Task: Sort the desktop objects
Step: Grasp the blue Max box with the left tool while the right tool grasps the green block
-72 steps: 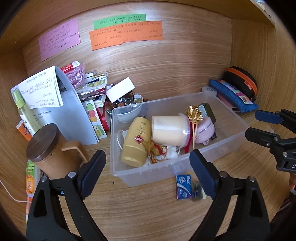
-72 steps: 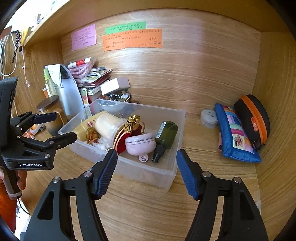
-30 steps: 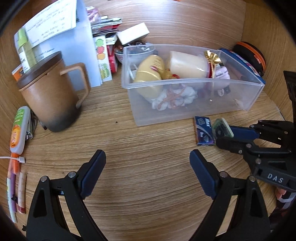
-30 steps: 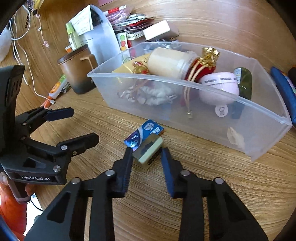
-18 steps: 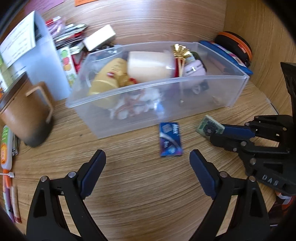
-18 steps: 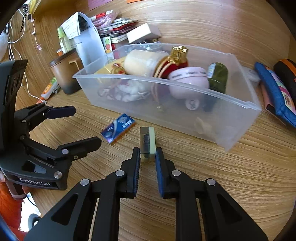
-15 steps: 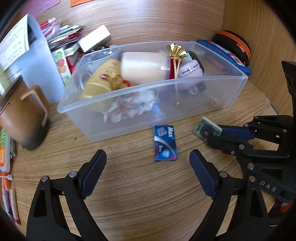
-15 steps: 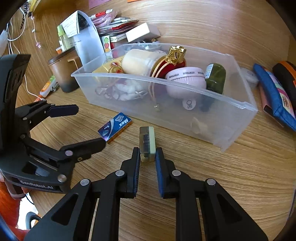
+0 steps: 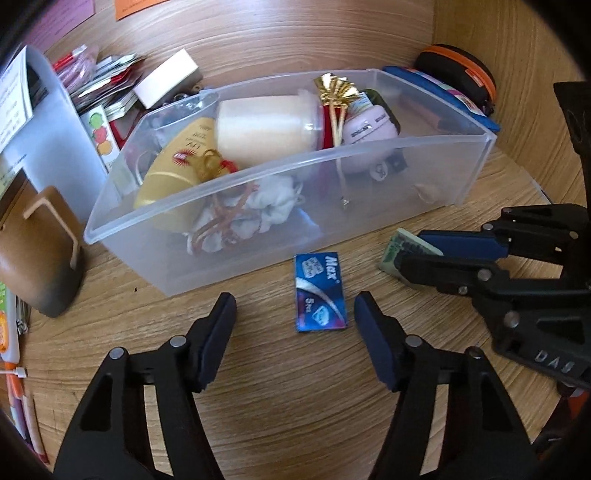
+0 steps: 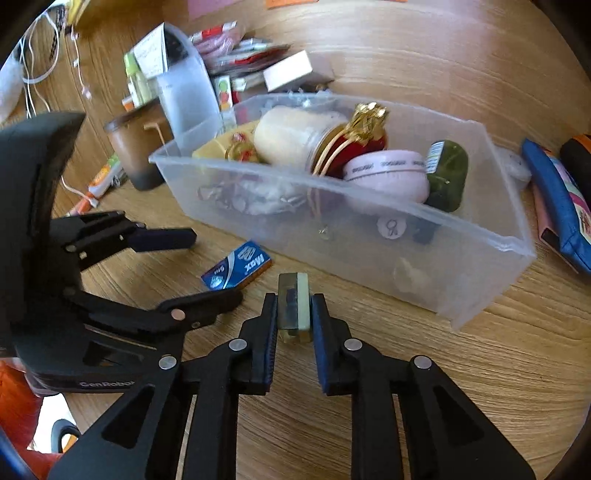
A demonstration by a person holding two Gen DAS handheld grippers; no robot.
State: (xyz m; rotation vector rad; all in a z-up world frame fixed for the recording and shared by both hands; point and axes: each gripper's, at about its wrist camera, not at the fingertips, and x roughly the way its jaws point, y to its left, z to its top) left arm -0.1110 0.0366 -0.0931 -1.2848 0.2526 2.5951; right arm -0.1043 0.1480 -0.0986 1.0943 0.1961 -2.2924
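Just ahead of the left gripper (image 9: 293, 336), between its half-closed, just-narrowing jaws, lies the blue packet (image 9: 319, 291), long axis pointing away, untouched. Right gripper (image 10: 294, 315) clamps the small green block (image 10: 293, 304).

- We take this for a personal study nook at home or in a dorm: a wood-grain table (image 9: 280, 413) closed in by matching wooden walls at the far side and right.
- Coloured paper notes (image 9: 136, 5) are stuck on the far wall.
- At the far left we see a stack of booklets and packets (image 9: 107, 96), a brown lidded mug (image 10: 135, 147) and charging cables (image 10: 33, 74).
- A clear plastic bin (image 9: 369, 221) in the middle holds toiletries and trinkets.
- Zipped pouches (image 9: 461, 74) lie at the far right.
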